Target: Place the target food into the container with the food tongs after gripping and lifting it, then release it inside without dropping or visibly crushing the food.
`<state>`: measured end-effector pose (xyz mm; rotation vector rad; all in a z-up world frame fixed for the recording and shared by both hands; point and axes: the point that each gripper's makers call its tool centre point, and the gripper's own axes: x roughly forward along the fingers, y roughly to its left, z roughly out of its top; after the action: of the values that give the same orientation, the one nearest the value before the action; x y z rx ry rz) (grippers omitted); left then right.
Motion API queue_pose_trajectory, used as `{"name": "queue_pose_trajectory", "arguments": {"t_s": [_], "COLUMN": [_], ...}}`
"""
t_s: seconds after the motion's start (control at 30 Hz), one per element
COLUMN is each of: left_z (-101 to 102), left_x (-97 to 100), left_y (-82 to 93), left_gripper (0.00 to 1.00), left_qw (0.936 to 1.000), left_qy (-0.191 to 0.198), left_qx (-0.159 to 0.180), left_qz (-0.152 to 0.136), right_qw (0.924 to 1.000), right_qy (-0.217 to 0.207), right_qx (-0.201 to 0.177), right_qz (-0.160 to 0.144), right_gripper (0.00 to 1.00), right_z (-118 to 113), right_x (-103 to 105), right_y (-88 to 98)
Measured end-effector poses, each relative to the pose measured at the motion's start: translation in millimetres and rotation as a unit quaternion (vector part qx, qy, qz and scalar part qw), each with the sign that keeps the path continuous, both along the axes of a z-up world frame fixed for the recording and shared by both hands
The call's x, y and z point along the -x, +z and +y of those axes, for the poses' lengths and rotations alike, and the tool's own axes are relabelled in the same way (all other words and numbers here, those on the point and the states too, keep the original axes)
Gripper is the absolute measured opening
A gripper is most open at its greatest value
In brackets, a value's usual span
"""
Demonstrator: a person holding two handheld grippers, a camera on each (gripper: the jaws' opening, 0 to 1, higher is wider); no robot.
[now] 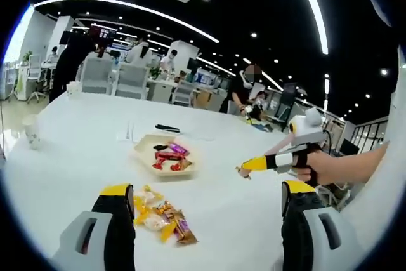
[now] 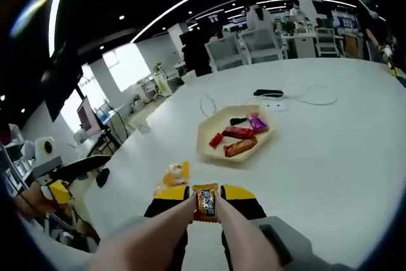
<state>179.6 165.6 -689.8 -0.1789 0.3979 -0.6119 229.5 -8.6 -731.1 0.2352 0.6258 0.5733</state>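
- Tongs of pale pink plastic [image 2: 206, 233], squeezed by the right gripper [image 2: 206, 211], are pinching an orange-wrapped candy [image 2: 205, 202] above the white table [image 2: 330, 157].
- Left gripper [image 1: 209, 198] is hanging open near the cream tray of wrapped sweets [image 1: 166, 155].

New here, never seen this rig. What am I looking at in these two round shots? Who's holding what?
No robot arm here: a person holds a two-jaw gripper in each hand, and a fisheye camera rides on each, looking forward along the jaws.

In the left gripper view, the left gripper stands open above a white table, its yellow-tipped jaws wide apart with nothing between them. A pile of wrapped snacks lies near it, and a cream tray holds several more. The other gripper enters from the right, in the person's hand.

In the right gripper view, the right gripper works a pair of tongs, which pinch an orange wrapped candy. The tray sits ahead, so the candy is probably headed there.
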Motion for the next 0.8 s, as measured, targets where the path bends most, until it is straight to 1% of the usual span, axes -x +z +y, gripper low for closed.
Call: {"name": "queue_pose_trajectory", "arguments": {"t_s": [0.07, 0.1, 0.13, 0.17, 0.23, 0.27, 0.3, 0.33, 0.37, 0.4, 0.47, 0.5, 0.53, 0.6, 0.63, 0.67, 0.7, 0.73, 0.77, 0.8], "left_z": [8.5, 21.7, 27.0, 30.7, 33.0, 30.2, 26.5, 23.0, 13.5, 7.5, -7.2, -14.0, -19.4, -28.4, -31.6, -33.4, -34.5, -33.3, -34.0, -34.7], "left_x": [-1.5, -5.1, -5.8, -4.2, -3.3, -1.1, -0.2, 0.1, 3.0, 4.5, 5.4, 5.3, 4.9, 3.6, 3.0, 2.0, 0.4, 4.2, 3.7, 3.0], "left_y": [4.7, 17.7, 25.0, 34.6, 45.1, 48.0, 44.2, 40.5, 34.6, 32.2, 33.6, 35.8, 36.9, 36.2, 36.4, 36.0, 33.1, 26.5, 30.3, 37.4], "left_gripper": [0.97, 0.97, 0.97, 0.97, 0.97, 0.97, 0.97, 0.97, 0.98, 0.98, 0.98, 0.98, 0.98, 0.98, 0.98, 0.98, 0.98, 0.98, 0.99, 0.99], "left_qw": [0.9999, 0.9994, 0.9990, 0.9986, 0.9975, 0.9971, 0.9971, 0.9973, 0.9977, 0.9979, 0.9985, 0.9987, 0.9988, 0.9988, 0.9988, 0.9988, 0.9990, 0.9992, 0.9992, 0.9991], "left_qy": [0.011, 0.034, 0.044, 0.051, 0.064, 0.066, 0.067, 0.067, 0.065, 0.062, 0.053, 0.048, 0.046, 0.042, 0.037, 0.034, 0.032, 0.029, 0.028, 0.027], "left_qx": [-0.001, -0.006, -0.007, -0.009, -0.012, -0.014, -0.014, -0.016, -0.017, -0.017, -0.014, -0.007, 0.002, 0.026, 0.031, 0.033, 0.029, 0.017, 0.021, 0.031], "left_qz": [0.011, 0.000, -0.005, -0.010, -0.026, -0.034, -0.032, -0.025, -0.007, 0.001, -0.006, -0.013, -0.014, -0.006, -0.009, -0.012, -0.010, 0.020, 0.017, -0.006], "right_qw": [1.0000, 0.9999, 0.9997, 0.9996, 0.9990, 0.9987, 0.9985, 0.9984, 0.9983, 0.9982, 0.9976, 0.9975, 0.9970, 0.9962, 0.9956, 0.9953, 0.9956, 0.9963, 0.9960, 0.9947], "right_qy": [0.005, 0.011, 0.017, 0.021, 0.033, 0.039, 0.041, 0.041, 0.041, 0.041, 0.039, 0.039, 0.039, 0.036, 0.033, 0.030, 0.028, 0.026, 0.027, 0.035], "right_qx": [-0.003, -0.009, -0.014, -0.016, -0.017, -0.012, -0.008, -0.006, -0.005, -0.008, -0.010, -0.010, -0.005, 0.004, 0.004, 0.005, 0.006, 0.001, 0.001, 0.012], "right_qz": [0.002, -0.003, -0.005, -0.007, -0.024, -0.029, -0.037, -0.039, -0.040, -0.044, -0.056, -0.057, -0.068, -0.079, -0.088, -0.092, -0.090, -0.082, -0.086, -0.096], "right_gripper": [0.18, 0.18, 0.18, 0.18, 0.18, 0.18, 0.18, 0.18, 0.18, 0.18, 0.18, 0.18, 0.18, 0.18, 0.18, 0.18, 0.18, 0.18, 0.18, 0.18], "right_z": [-2.4, -4.0, -4.8, -5.1, -4.6, -5.0, -5.8, -6.9, -7.3, -9.1, -11.3, -11.7, -12.6, -13.7, -14.6, -15.3, -16.1, -16.2, -15.8, -15.8], "right_x": [-2.8, -6.2, -9.7, -11.6, -16.8, -19.4, -21.6, -22.7, -23.1, -23.9, -27.8, -28.6, -31.7, -36.1, -39.5, -43.1, -46.4, -48.0, -48.9, -52.7], "right_y": [0.3, 3.4, 4.9, 5.9, 11.0, 12.6, 16.0, 18.4, 19.8, 26.5, 37.3, 38.4, 43.6, 49.3, 53.1, 55.7, 55.8, 57.0, 59.8, 61.5]}}
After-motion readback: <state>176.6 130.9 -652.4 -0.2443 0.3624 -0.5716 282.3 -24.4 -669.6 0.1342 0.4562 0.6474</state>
